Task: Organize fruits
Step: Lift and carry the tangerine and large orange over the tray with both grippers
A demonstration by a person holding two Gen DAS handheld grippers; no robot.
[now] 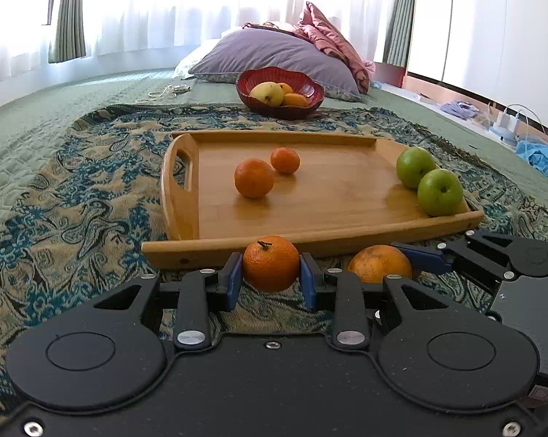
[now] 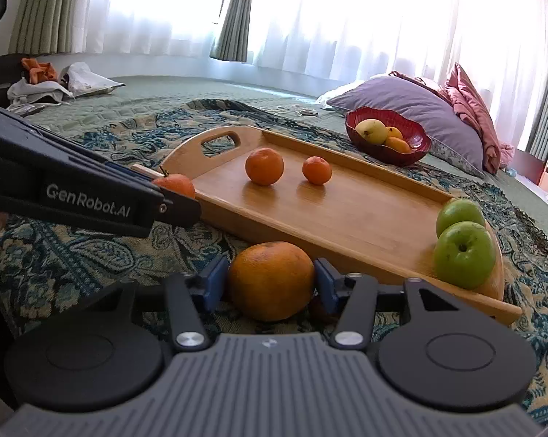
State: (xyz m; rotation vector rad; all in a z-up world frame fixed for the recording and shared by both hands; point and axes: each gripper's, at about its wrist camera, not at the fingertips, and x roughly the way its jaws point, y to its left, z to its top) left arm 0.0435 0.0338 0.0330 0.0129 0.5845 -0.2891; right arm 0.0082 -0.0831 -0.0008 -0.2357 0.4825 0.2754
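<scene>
My left gripper (image 1: pixel 271 278) is shut on a small tangerine (image 1: pixel 271 263) just in front of the wooden tray's near rim (image 1: pixel 219 245). My right gripper (image 2: pixel 270 284) is shut on a larger pale orange (image 2: pixel 271 279), beside the tray's long rim (image 2: pixel 310 244); that orange also shows in the left wrist view (image 1: pixel 379 263). On the tray lie two tangerines (image 1: pixel 254 177) (image 1: pixel 285 160) and two green apples (image 1: pixel 415 166) (image 1: pixel 439 192). They also show in the right wrist view: tangerines (image 2: pixel 264 166) (image 2: pixel 317 170), apples (image 2: pixel 464 255) (image 2: pixel 459 215).
A red bowl (image 1: pixel 310 89) with a yellow pear and orange fruits sits behind the tray, in front of a purple pillow (image 1: pixel 274 51). The tray rests on a patterned blue-and-tan cloth (image 1: pixel 73 200) over a green bedspread. Clothes and cables lie at the bed's edges.
</scene>
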